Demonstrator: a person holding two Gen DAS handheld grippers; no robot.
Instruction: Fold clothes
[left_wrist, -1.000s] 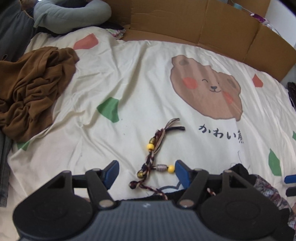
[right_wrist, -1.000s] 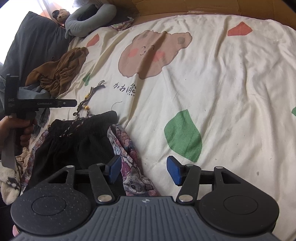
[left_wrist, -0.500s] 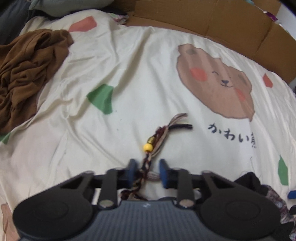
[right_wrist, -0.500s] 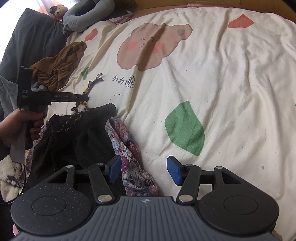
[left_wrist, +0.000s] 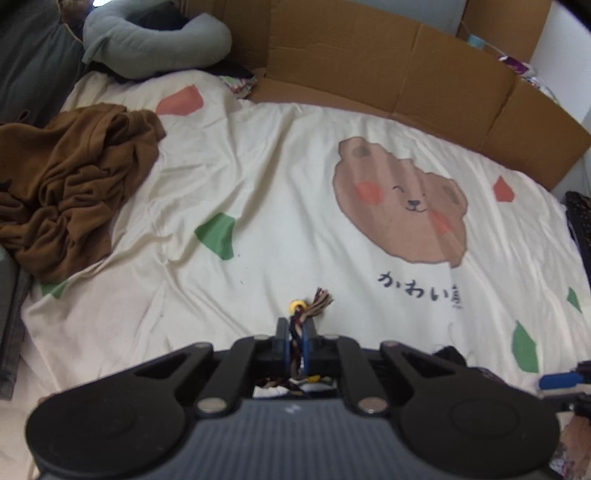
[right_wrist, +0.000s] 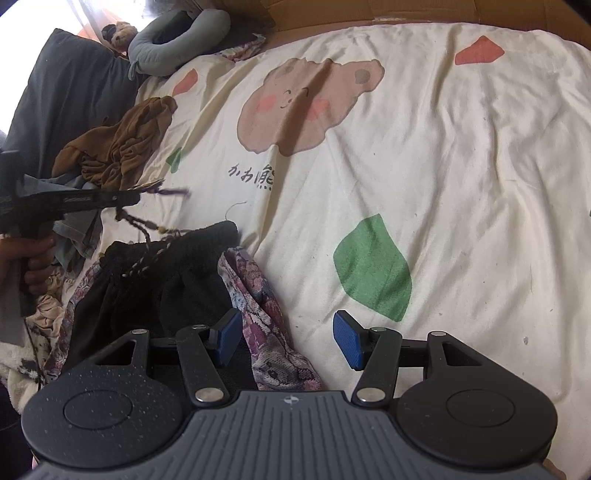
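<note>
Left wrist view: left gripper (left_wrist: 296, 336) is clamping the braided cord (left_wrist: 303, 314); right gripper (right_wrist: 287, 339) is gaping empty; tugging risks dragging the dark garment (right_wrist: 162, 280) into a bunch.

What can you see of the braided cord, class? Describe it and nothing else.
The braided cord is a plait of dark, maroon and pale threads, fabric by the look of it, with a yellow bead and a frayed tassel end. The left gripper is shut on it, tassel and bead poking past the pads. In the right wrist view it hangs lifted off the bedsheet, trailing down to the black garment's waistband, where it seems attached.
</note>
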